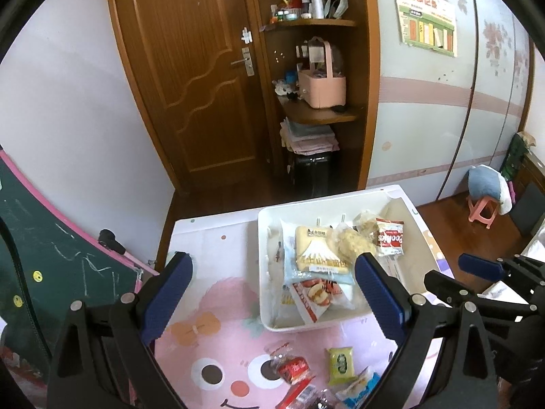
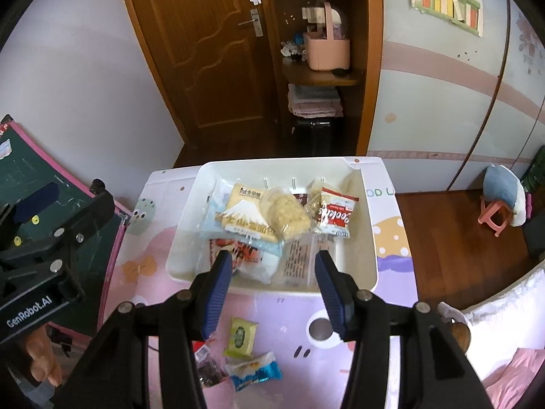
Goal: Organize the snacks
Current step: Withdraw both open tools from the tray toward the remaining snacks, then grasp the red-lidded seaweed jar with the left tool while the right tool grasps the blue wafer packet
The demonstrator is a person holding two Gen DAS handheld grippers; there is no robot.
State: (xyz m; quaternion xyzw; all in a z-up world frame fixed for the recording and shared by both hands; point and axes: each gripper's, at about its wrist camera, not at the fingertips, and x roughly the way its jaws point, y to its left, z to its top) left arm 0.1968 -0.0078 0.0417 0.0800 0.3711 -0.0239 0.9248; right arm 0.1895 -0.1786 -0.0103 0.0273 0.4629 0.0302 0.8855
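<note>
1. The white tray sits at the centre of the right wrist view, on the far part of the table, and already holds several snacks: a bread pack printed with a mountain, a clear bag of pale crumbly snack leaning on it, a red-and-white cookie packet toward the right, and a red-printed packet at the near edge.
2. Four or so snacks lie loose on the pink cartoon tablecloth, low in the frame, apart from the tray: a green packet, a blue-and-white packet, a dark packet, and, in the left wrist view, a red wrapped snack.
3. Judging by this, the sorting looks more than half done; the loose packets near the bottom edge are what is left.
4. The right gripper fills the lower centre of its view, tilted down over the tray's near rim; its jaws stand apart with nothing between them.
5. The left gripper points down toward the tablecloth and the tray's left side, its jaws spread wide and empty.
6. Each gripper shows at the edge of the other's view, so they are held side by side.
7. Behind stand a brown door and a shelf with a pink basket.
</note>
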